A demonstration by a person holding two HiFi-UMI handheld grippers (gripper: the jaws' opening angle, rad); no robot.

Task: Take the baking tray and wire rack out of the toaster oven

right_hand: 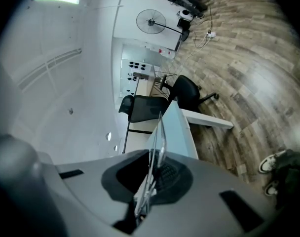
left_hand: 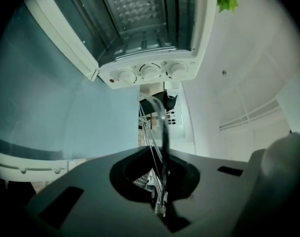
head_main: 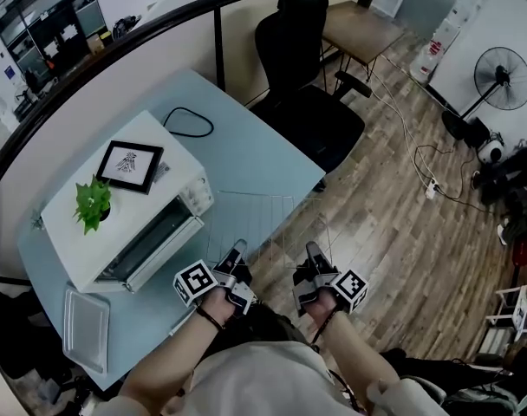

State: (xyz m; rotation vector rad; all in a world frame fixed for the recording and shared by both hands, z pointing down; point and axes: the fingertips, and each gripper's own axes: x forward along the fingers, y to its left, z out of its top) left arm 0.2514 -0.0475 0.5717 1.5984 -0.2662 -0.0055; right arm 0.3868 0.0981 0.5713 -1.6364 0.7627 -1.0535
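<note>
The light blue table fills the left part of the head view, and the white toaster oven stands on it with its glass door folded down, open toward you. A black office chair stands behind the far edge of the table, on the wooden floor. The wire rack is outside the oven: it hangs in the air in front of you, beside the open door, with its far part above the table corner and its near part above the floor. You hold it by its near edge with both claws. The baking tray is also outside the oven, flat on the table near the lower left corner, close to the door and well apart from the rack. Your two forearms come up from the bottom of the head view, almost parallel, with the wrists side by side. The left gripper and the right gripper point forward and only a little downward, each marker cube on the outer side. In the left gripper view the jaws are pressed together on the thin wires of the rack, with the oven knobs above them. In the right gripper view the jaws are closed on the rack wires in the same way. A small green plant and a picture frame stand on top of the oven.
</note>
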